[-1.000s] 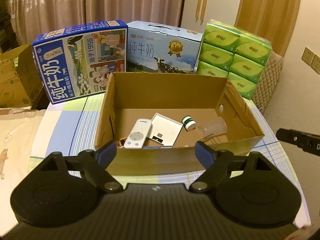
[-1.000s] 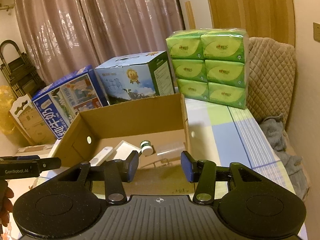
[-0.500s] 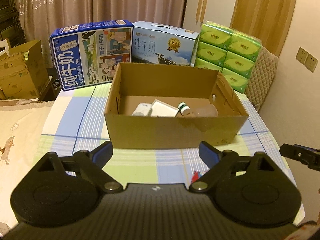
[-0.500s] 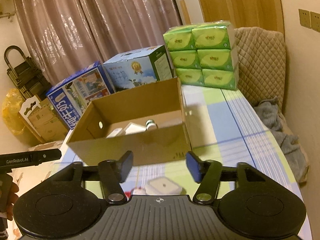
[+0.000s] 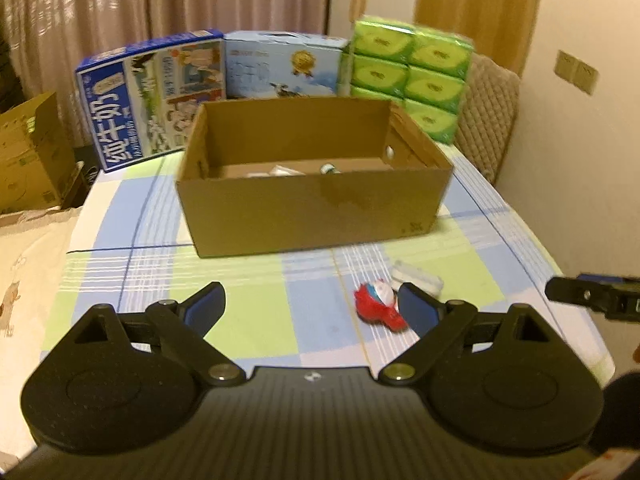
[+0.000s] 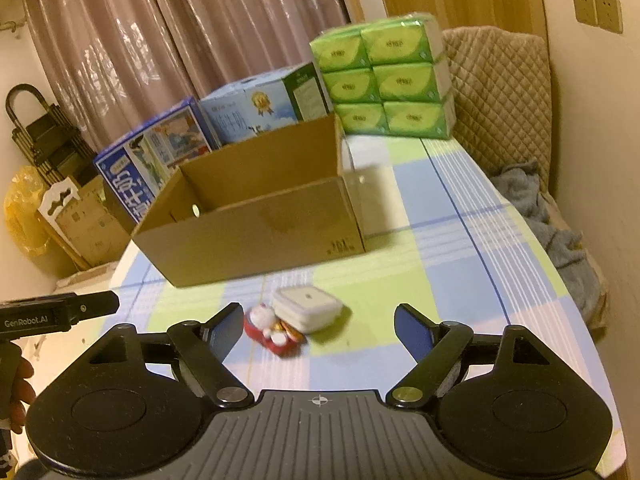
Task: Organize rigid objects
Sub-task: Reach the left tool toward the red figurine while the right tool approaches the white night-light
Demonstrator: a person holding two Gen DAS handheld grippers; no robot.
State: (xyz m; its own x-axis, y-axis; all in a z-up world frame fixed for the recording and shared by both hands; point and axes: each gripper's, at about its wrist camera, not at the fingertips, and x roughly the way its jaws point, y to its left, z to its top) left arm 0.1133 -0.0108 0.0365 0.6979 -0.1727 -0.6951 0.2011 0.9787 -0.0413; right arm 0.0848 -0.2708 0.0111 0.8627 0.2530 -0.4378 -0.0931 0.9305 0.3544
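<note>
Two grippers stood wide open and empty above the checked tablecloth [image 6: 460, 248]: the left gripper [image 5: 310, 306] and the right gripper [image 6: 319, 320]. A red-and-white toy [image 6: 274, 330] and a white lidded container [image 6: 308, 306] lay touching each other on the cloth, at about 11 o'clock from the right gripper and 2 o'clock from the left. At 12 o'clock sat the open cardboard box [image 5: 316, 212], with small items blurred inside. Behind it stood milk cartons [image 5: 154, 96] and green tissue packs [image 5: 412, 76].
</note>
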